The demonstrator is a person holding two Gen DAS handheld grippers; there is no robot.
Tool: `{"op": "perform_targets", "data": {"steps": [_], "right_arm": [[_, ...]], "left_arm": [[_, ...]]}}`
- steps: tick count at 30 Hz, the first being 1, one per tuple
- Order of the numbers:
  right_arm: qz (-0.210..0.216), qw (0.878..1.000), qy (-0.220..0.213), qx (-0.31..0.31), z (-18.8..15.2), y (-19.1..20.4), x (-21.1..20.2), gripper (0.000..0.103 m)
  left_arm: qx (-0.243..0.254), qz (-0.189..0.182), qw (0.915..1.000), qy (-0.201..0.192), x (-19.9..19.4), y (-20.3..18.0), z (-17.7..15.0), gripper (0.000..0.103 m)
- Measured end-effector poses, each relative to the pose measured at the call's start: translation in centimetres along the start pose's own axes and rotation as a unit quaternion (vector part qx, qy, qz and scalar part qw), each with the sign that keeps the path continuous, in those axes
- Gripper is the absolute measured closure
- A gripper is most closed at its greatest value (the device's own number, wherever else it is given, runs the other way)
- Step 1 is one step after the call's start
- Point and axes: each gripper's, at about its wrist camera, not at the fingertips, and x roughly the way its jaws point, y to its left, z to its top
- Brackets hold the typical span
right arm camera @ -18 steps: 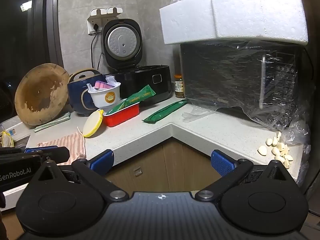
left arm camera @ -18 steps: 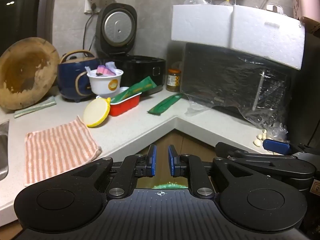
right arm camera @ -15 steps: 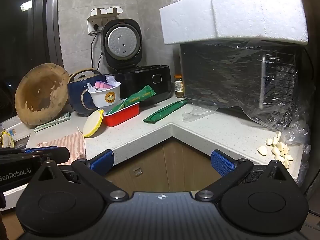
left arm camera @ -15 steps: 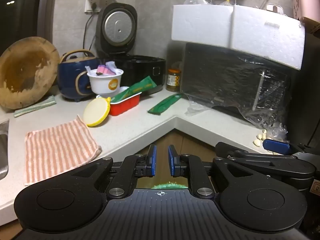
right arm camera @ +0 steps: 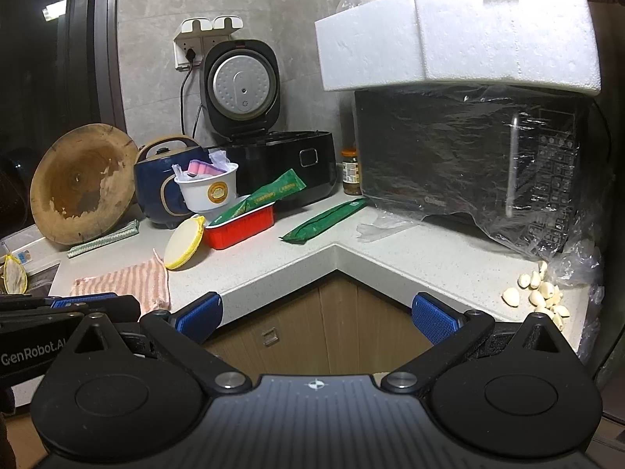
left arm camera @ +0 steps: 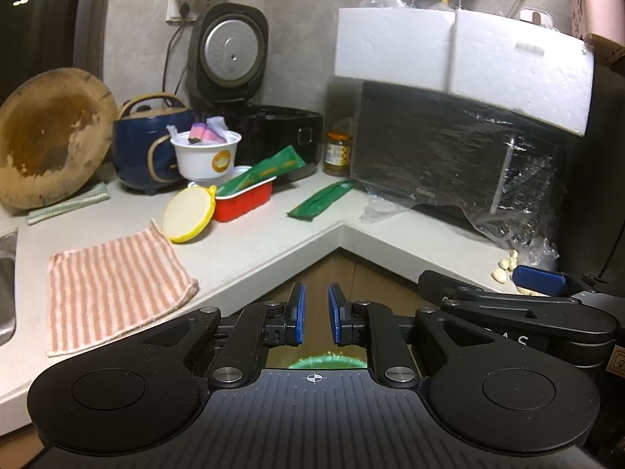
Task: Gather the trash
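Trash lies on the corner counter: a green wrapper [left arm camera: 322,200] [right arm camera: 324,221], a red tray [left arm camera: 244,200] [right arm camera: 240,227] with another green wrapper [left arm camera: 269,167] in it, a yellow lid [left arm camera: 188,214] [right arm camera: 183,243] leaning on the tray, and a white cup [left arm camera: 206,155] [right arm camera: 207,188] stuffed with pink wrappers. My left gripper [left arm camera: 316,312] hangs in front of the counter corner, jaws nearly together with a narrow gap and nothing between them. My right gripper [right arm camera: 316,314] is open wide and empty, below the counter edge.
A striped cloth [left arm camera: 111,273] lies at the counter's front left beside a sink edge [left arm camera: 8,273]. A wooden board [left arm camera: 47,136], blue pot [left arm camera: 146,148], open rice cooker [left arm camera: 250,117], jar [left arm camera: 338,152] and plastic-wrapped microwave [left arm camera: 457,160] under foam boxes [left arm camera: 461,62] line the back. Garlic cloves [right arm camera: 541,297] lie at right.
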Motion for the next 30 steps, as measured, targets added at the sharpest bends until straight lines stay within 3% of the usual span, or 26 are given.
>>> {"op": "perform_targets", "data": {"steps": [23, 30], "right_arm": [[0.003, 1.000, 0.003, -0.006, -0.1, 0.2, -0.1, 0.000], [-0.002, 1.000, 0.011, -0.005, 0.2, 0.2, 0.7, 0.000]], "left_arm": [[-0.007, -0.004, 0.9999, 0.007, -0.4, 1.0, -0.5, 0.086], [-0.020, -0.013, 0.9992, 0.032, 0.4, 1.5, -0.3, 0.086]]}}
